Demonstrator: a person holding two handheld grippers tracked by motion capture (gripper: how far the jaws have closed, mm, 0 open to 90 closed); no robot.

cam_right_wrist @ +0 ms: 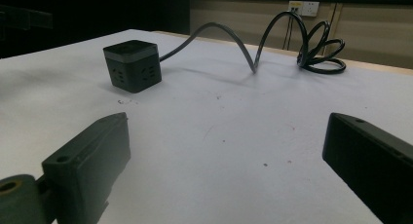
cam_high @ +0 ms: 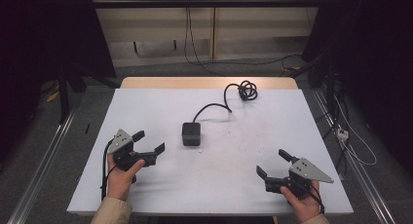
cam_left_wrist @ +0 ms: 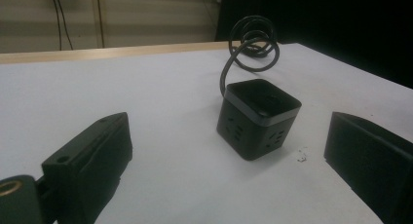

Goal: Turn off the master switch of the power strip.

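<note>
Cube (cam_high: 191, 134): sitting mid-table (cam_high: 146, 195), its cord (cam_high: 229, 100) coiling toward the far edge.
Left gripper (cam_high: 150, 142): hovering just left of the cube, jaws spread apart.
Right gripper (cam_high: 272, 164): resting near the front right, jaws gaping, well apart from the cube.

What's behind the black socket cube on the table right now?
Behind the black socket cube its black cable arches up off the white table and runs to a loose coil near the far edge. The cube's underside and the plug end within the coil are hidden.
</note>
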